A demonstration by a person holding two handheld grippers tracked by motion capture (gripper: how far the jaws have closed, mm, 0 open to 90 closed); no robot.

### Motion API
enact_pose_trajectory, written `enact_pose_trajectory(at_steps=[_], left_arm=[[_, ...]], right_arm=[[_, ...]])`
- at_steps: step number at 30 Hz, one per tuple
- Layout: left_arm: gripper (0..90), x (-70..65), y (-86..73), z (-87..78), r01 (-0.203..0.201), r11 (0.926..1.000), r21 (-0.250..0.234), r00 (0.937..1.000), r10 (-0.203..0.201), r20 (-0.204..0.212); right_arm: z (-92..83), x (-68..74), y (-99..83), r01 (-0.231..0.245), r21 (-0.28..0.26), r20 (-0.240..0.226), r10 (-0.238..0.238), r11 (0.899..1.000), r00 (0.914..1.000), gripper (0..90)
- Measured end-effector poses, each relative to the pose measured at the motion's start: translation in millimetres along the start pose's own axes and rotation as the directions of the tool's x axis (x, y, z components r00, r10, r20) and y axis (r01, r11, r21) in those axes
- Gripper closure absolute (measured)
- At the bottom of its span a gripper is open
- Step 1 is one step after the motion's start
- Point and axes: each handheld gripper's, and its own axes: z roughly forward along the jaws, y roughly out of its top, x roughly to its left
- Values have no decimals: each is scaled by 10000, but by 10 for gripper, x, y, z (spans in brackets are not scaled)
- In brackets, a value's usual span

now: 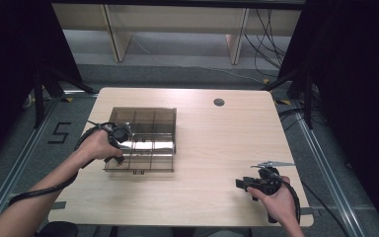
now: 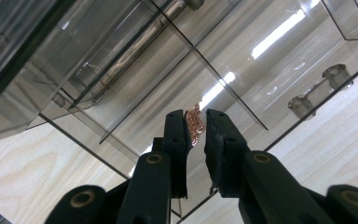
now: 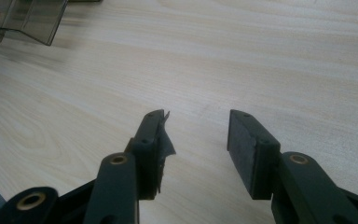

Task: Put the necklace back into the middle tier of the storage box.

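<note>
Chain (image 2: 195,125), a small coppery tangle, sits between the pads of my left hand-held gripper (image 2: 196,122), low over the floor of one compartment of the smoky clear box (image 1: 170,114); the jaws stand only narrowly apart, and I cannot tell whether the pads pinch the links or merely flank them. The box lies on the left half of the desk (image 1: 217,148), my left hand (image 1: 98,145) at its near left corner. My right hand-held gripper (image 3: 196,128) hovers wide open and empty over bare wood near the right front edge of the desk, well apart from the box.

Risks as I judge them: with the gap this slight, some links could snag on a pad and ride up when I lift, dragging the chain over a divider into the next compartment or out onto the desk; a torn flap of pad lining on the right hand-held gripper's left jaw suggests such pads do catch things. The box is light and unsteadied; a nudge from my jaws against a divider (image 2: 223,74) could slide it. Glare on the plastic hides where the chain truly rests.
</note>
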Motion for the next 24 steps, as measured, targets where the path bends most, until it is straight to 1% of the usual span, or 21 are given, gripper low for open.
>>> enact_pose_trajectory(at_steps=[1, 2, 3, 5, 6, 7, 8, 9, 10, 11, 12, 13, 14, 15, 16, 17, 18, 19, 21, 22, 24], left_arm=[[770, -3, -9, -2, -5, 10000, -70, 10000, 5, -5], [765, -7, -19, -8, -26, 9999, -98, 10000, 25, -32], [759, 7, -21, -19, -299, 9995, -130, 9995, 297, -105], [746, -4, -35, -31, -205, 9997, -161, 9997, 204, -97], [736, -4, -46, -61, -326, 9994, -135, 9994, 324, -139], [730, 2, -53, -79, -512, 9986, -153, 9985, 509, -182], [724, 2, -53, -79, -512, 9986, -153, 9985, 509, -182], [717, -19, -81, -89, -411, 9982, -446, 9991, 404, -161], [711, -19, -96, -102, -512, 9977, -453, 9985, 504, -205], [705, -19, -104, -126, -610, 9975, -346, 9980, 604, -196], [698, -34, -122, -131, -505, 9975, -499, 9986, 495, -206], [689, -30, -139, -142, -642, 9964, -560, 9977, 628, -252], [679, -30, -139, -142, -642, 9964, -560, 9977, 628, -252], [670, -36, -170, -181, -686, 9960, -575, 9975, 674, -224], [663, -50, -197, -191, -539, 9952, -822, 9985, 526, -176], [656, -41, -212, -208, -705, 9943, -795, 9974, 692, -188], [652, -41, -212, -208, -705, 9943, -795, 9974, 692, -188], [647, -49, -252, -242, -692, 9936, -894, 9976, 681, -151], [636, -61, -298, -265, -670, 9921, -1064, 9977, 659, -140], [630, -64, -320, -285, -763, 9918, -1026, 9970, 748, -178], [615, -75, -345, -298, -763, 9908, -1118, 9970, 744, -211]], right_arm=[[0, 0, 0, -1, -4, 7, 1, 10000, 10000, 572], [14, 10, -7, -35, -229, 230, 40, 9997, 9997, 572], [10, 13, -6, -17, -180, 360, 24, 9998, 9993, 572], [14, 11, -7, -37, -233, 297, 44, 9997, 9995, 572], [23, 10, -10, -55, -358, 240, 63, 9993, 9997, 572], [21, 11, -9, -52, -342, 289, 62, 9994, 9996, 572], [21, 11, -9, -52, -342, 289, 62, 9994, 9996, 572], [23, 10, -10, -57, -353, 240, 66, 9994, 9997, 571], [24, 10, -11, -65, -360, 217, 72, 9993, 9997, 571], [26, 10, -11, -63, -375, 220, 71, 9993, 9997, 571], [21, 11, -9, -59, -314, 262, 67, 9995, 9996, 571], [3, 2, -1, -15, -43, 36, 15, 10000, 10000, 571], [-3, 3, 0, -54, 62, 15, 54, 10000, 10000, 571], [-3, 4, 0, -52, 62, 14, 51, 10000, 10000, 570], [-3, 4, 0, -49, 69, 8, 49, 10000, 10000, 570], [-2, 3, -1, -49, 60, 4, 49, 10000, 10000, 570], [-2, 3, -1, -49, 60, 4, 49, 10000, 10000, 570], [4, 4, 0, -90, 56, 137, 90, 9999, 9999, 570], [7, 0, 0, -5, -5, 123, 5, 10000, 9999, 569], [6, -1, 0, 6, 6, 112, -6, 10000, 9999, 569], [3, 4, 1, -82, 60, 120, 81, 9999, 9999, 569]])
